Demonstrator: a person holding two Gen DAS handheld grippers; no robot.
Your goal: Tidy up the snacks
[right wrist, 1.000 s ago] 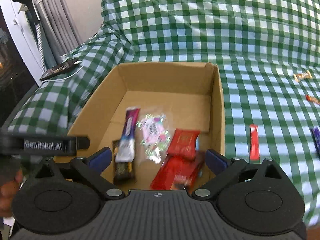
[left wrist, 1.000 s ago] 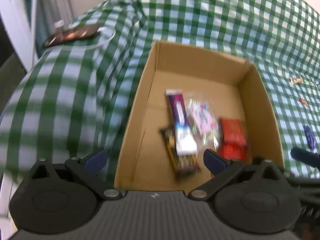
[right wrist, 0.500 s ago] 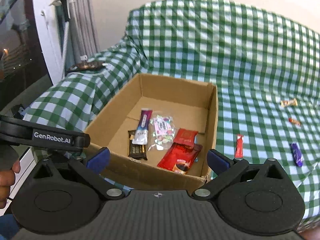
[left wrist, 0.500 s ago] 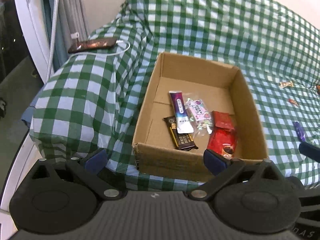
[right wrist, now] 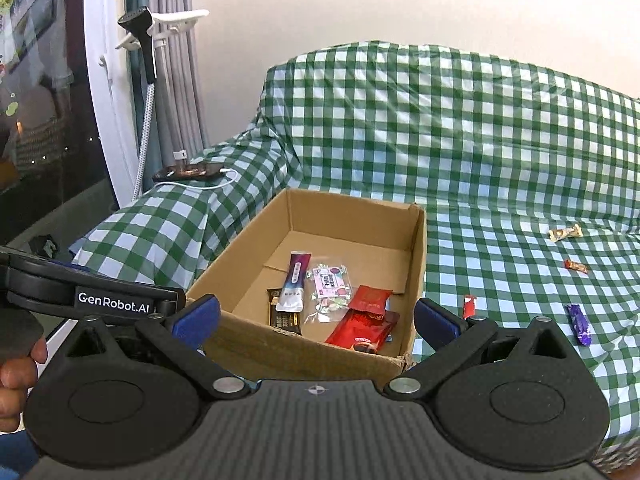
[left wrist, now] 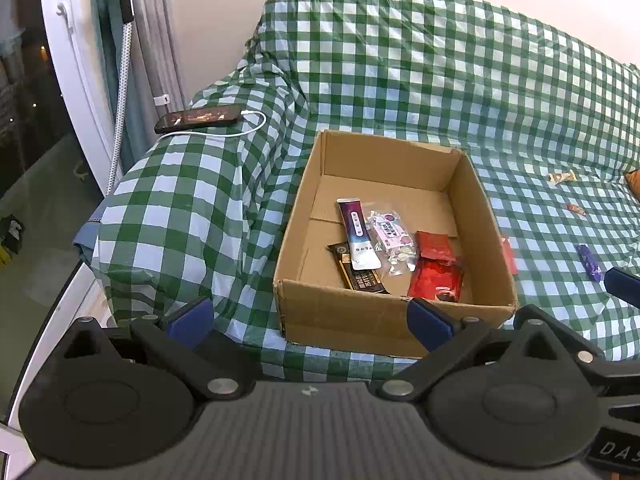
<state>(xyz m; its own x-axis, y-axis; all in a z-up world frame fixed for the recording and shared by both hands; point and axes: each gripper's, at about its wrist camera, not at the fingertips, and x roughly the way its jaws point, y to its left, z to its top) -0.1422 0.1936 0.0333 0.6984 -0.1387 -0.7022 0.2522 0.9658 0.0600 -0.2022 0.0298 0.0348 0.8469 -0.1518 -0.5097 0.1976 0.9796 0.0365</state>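
An open cardboard box [left wrist: 352, 312] [right wrist: 248, 240] sits on a green checked cover. Inside lie a purple-and-white stick pack [left wrist: 357, 234] [right wrist: 294, 282], a dark bar [left wrist: 360, 276], a clear candy bag [left wrist: 390, 236] [right wrist: 330, 286] and red packets [left wrist: 438, 276] [right wrist: 366, 320]. Loose on the cover to the right are a red stick [right wrist: 469, 306], a purple candy [right wrist: 579, 324] [left wrist: 589, 262], an orange candy [right wrist: 576, 266] and a tan candy [right wrist: 565, 233]. My left gripper [left wrist: 310, 320] is open and empty, in front of the box. My right gripper [right wrist: 316, 316] is open and empty, also in front of it.
A phone [left wrist: 199, 117] on a white cable [left wrist: 224, 133] lies on the covered armrest at the left. A garment steamer [right wrist: 140, 36], curtains and a dark glass door stand further left. The left gripper's body [right wrist: 92, 294] shows at the left of the right wrist view.
Both grippers have pulled back and up from over the box, so the whole box and more of the sofa now show. Both stay open and empty.
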